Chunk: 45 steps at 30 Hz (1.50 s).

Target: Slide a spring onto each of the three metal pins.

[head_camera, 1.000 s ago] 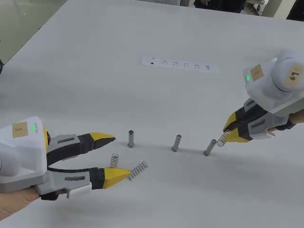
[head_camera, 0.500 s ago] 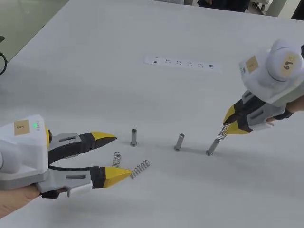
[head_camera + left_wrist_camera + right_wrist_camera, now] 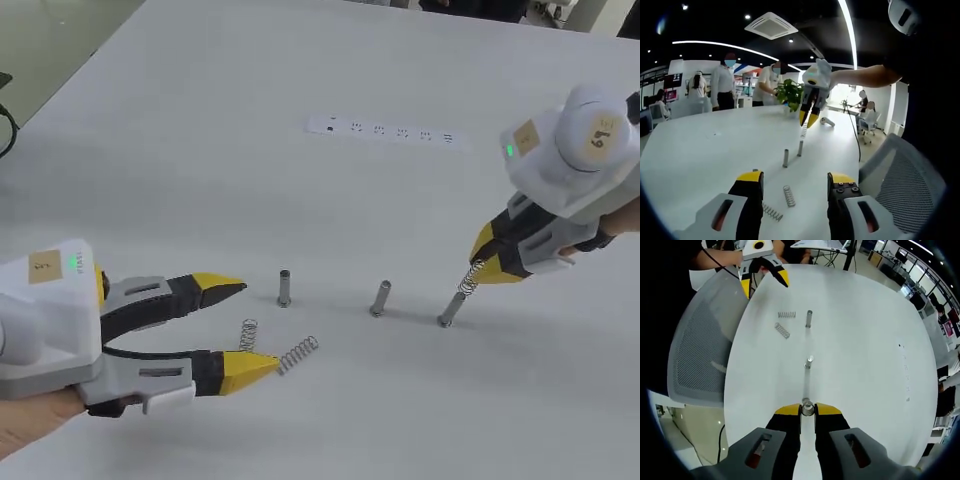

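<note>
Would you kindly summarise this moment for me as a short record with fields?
bare pins: left pin, middle pin
right hand-held gripper: shut on held spring, lower end at the top of right pin
left hand-held gripper: open, near two loose springs on table
springs fully seated: none

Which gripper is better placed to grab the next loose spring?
Left. The left gripper is open right beside the two loose springs. The right gripper is shut on a spring just above the end pin, so it is busy.
</note>
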Each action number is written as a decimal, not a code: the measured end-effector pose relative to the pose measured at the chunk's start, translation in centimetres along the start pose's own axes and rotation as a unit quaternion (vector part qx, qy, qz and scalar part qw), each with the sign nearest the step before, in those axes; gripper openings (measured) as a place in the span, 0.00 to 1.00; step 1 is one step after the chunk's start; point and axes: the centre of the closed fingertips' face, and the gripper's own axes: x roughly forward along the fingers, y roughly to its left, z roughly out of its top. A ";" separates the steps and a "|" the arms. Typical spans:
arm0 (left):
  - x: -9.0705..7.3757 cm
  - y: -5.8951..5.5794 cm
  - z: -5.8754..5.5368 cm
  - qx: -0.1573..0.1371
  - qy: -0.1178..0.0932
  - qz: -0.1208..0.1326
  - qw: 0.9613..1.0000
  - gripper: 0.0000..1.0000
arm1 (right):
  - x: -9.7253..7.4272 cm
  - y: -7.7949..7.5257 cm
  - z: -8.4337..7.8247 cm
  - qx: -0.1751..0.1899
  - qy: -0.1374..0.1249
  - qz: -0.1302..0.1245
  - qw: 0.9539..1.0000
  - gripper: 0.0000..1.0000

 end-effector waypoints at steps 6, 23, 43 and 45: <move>-0.3 0.3 -0.2 0.001 0.005 0.006 1.000 0.53 | 0.2 0.1 -0.1 0.000 0.001 0.003 1.000 0.07; -1.6 1.4 -0.9 -0.007 0.011 0.031 0.999 0.64 | 0.4 0.0 -0.1 -0.003 0.004 0.005 1.000 0.07; 0.0 1.7 -0.4 0.005 0.010 0.018 1.000 0.65 | 0.9 0.0 -0.2 -0.007 0.007 0.007 1.000 0.07; 0.1 1.6 -0.3 0.007 0.008 0.017 1.000 0.64 | 0.9 0.0 -0.2 -0.008 0.007 0.005 1.000 0.07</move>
